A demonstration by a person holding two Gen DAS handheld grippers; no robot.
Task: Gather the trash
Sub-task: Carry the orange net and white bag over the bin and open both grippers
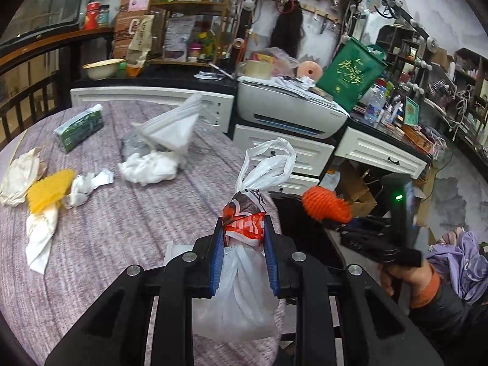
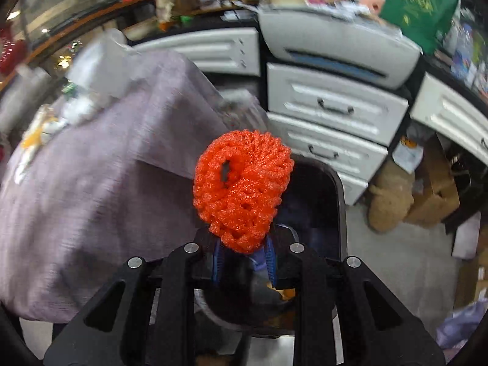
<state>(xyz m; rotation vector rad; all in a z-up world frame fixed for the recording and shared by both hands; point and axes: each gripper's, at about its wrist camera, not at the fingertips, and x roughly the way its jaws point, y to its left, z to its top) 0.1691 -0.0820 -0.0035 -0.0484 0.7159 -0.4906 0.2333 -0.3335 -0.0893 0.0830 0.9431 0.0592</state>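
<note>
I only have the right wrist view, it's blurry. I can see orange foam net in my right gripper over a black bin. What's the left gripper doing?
Observer: The left gripper is shut on a tied white plastic bag, pinched just below its knot.
Operator: Is it over the bin too?
Observer: Not quite. The bag hangs at the table edge, with the black bin just to its right.
Operator: What trash is left on the table?
Observer: A yellow foam net, crumpled white tissue, brownish paper and another white bag.
Operator: Anything that isn't trash?
Observer: A green tissue pack lies at the far left.
</note>
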